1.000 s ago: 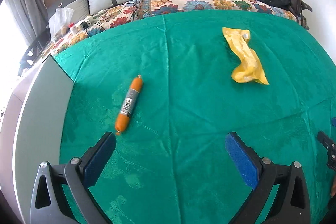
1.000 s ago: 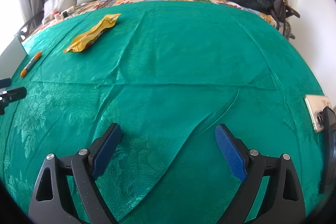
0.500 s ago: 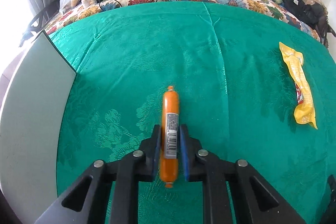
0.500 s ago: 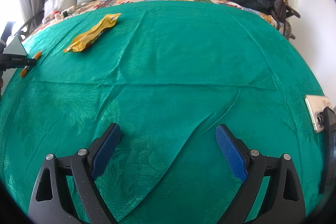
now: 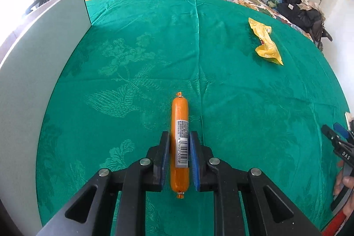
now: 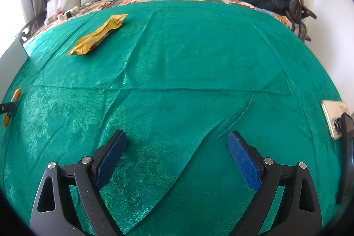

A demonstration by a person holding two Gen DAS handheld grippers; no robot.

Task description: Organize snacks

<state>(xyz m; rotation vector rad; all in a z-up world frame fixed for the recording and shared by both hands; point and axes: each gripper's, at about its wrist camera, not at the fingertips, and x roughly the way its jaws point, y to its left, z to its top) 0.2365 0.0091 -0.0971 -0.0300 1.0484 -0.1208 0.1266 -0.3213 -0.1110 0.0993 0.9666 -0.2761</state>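
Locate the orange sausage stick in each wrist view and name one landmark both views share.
Left wrist view: the orange sausage stick sits at lower centre, lengthwise between the jaws of the left gripper, which are opening.
Right wrist view: the sausage is at the far left edge, small, crossed by a black gripper part.
Shared landmark: the yellow snack packet on the green bedspread, upper right in the left view, upper left in the right.

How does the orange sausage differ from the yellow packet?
The sausage is a smooth orange tube; the packet is a flat, crumpled yellow wrapper. The sausage sits between the left gripper pads; the packet lies untouched. Both are long, narrow snacks over the green cover.
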